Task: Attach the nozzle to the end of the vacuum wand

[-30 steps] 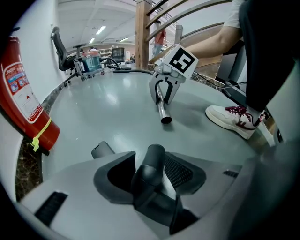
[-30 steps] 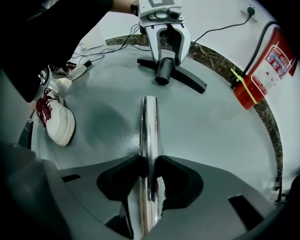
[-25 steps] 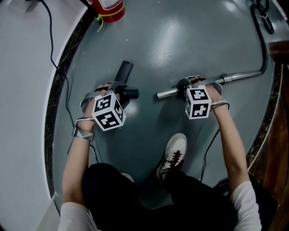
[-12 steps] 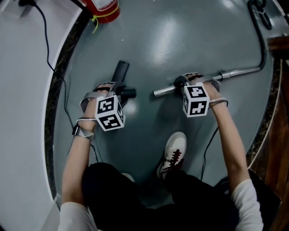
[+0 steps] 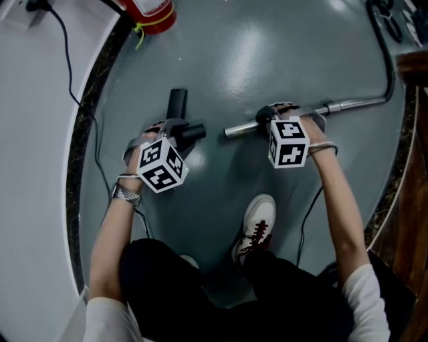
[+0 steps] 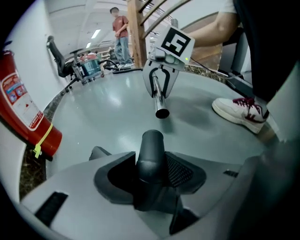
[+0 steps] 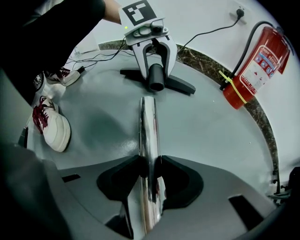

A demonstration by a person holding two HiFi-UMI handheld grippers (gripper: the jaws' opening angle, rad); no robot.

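Observation:
The black nozzle (image 5: 176,101) lies on the grey floor with its round neck (image 6: 151,150) pointing right, toward the wand's open end (image 5: 227,131). My left gripper (image 5: 175,131) has just been closing on that neck, and its pads now press both sides of it. The chrome vacuum wand (image 5: 348,105) runs off to the right. Near the wand's free end my right gripper (image 5: 267,121) is shut on the tube (image 7: 148,131). A short gap separates neck and wand end, which roughly face each other. In the right gripper view the nozzle (image 7: 156,78) sits just beyond the wand's tip.
A red fire extinguisher (image 5: 158,9) stands at the back left by the white wall. A black cable (image 5: 73,60) runs along the dark stone border (image 5: 85,133). The person's white shoe (image 5: 258,224) rests on the floor between the arms. The vacuum hose (image 5: 386,60) curves off at the back right.
The nozzle's flat part has swung more upright in the picture. Both grippers shifted slightly away from the person, and the gap between neck and wand end narrowed a little.

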